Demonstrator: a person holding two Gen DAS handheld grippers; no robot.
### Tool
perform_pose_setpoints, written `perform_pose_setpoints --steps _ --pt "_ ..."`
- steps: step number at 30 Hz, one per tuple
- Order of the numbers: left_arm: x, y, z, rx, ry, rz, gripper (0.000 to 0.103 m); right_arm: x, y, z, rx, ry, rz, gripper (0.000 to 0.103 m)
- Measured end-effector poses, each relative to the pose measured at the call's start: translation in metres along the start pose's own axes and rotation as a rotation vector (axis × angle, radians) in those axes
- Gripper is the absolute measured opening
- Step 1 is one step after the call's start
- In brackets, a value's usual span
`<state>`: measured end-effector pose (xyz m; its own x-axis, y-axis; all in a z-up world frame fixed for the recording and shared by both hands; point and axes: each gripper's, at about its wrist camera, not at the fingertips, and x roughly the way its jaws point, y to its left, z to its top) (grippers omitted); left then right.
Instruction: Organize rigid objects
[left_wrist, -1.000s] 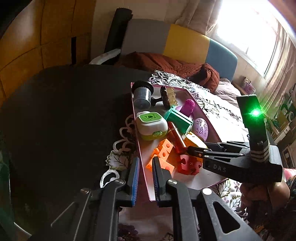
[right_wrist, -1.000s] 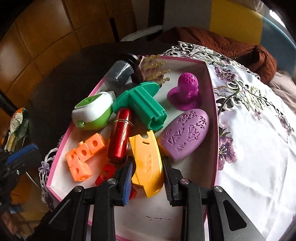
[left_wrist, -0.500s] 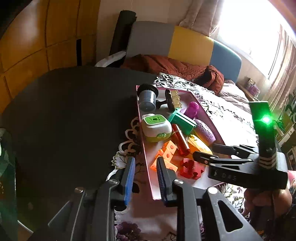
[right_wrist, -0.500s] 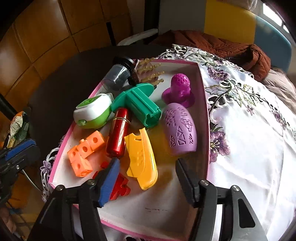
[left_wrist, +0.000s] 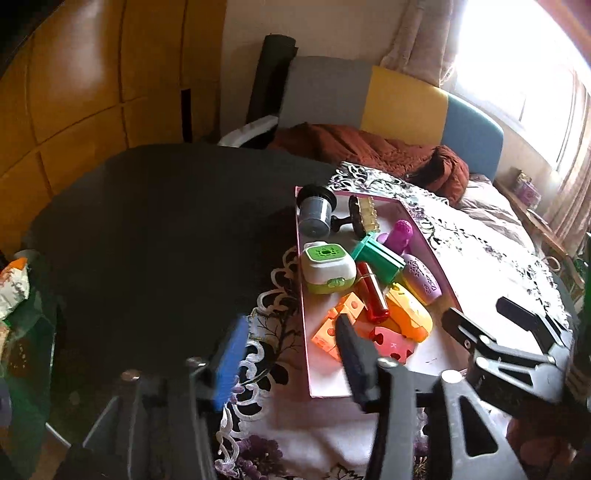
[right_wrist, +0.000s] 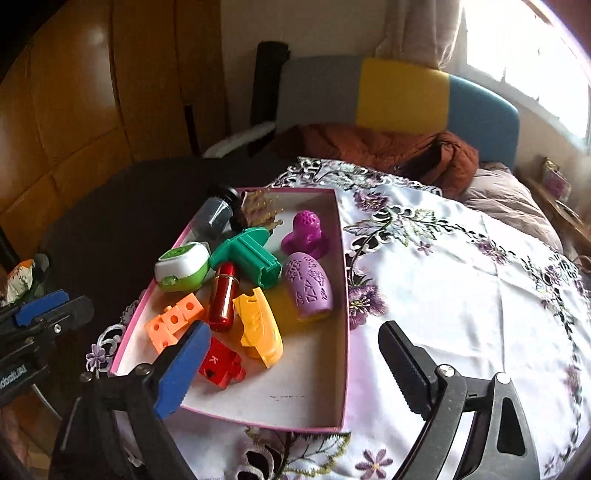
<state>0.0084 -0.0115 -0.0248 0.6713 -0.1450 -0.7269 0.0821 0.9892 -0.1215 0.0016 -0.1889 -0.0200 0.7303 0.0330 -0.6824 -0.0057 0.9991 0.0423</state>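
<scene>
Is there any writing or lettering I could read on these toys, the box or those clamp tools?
"K" on the red puzzle-shaped block, in the pink box.
Raised pattern on the yellow clip: not readable as letters.
Small dark marks on the box floor near its front edge: too small to read.
White lettering on the left gripper body, at the right wrist view's left edge: cut off and blurred, unreadable.
Nothing else legible.

A white embroidered tablecloth (right_wrist: 461, 295) with purple flowers fills the right of the frame. Behind it, upper centre, a rust-brown blanket (right_wrist: 376, 147) lies against a grey, yellow and blue headboard (right_wrist: 402, 96). Wooden panelling (right_wrist: 74, 92) occupies the upper left.
</scene>
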Motion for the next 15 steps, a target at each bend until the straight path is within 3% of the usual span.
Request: perform_pose_setpoints --steps 2,8,15 --pt "-0.002 -0.002 0.001 0.002 -0.006 0.021 0.065 -0.004 0.0 -0.002 0.004 -0.01 0.001 0.093" --pt "-0.011 -0.009 0.001 0.015 -0.043 0.134 0.065 -0.009 0.003 -0.001 0.001 -0.028 0.008 0.093" --pt "-0.017 -0.007 0.0 0.0 -0.057 0.157 0.065 -0.017 0.006 -0.001 0.001 -0.052 0.013 0.093"
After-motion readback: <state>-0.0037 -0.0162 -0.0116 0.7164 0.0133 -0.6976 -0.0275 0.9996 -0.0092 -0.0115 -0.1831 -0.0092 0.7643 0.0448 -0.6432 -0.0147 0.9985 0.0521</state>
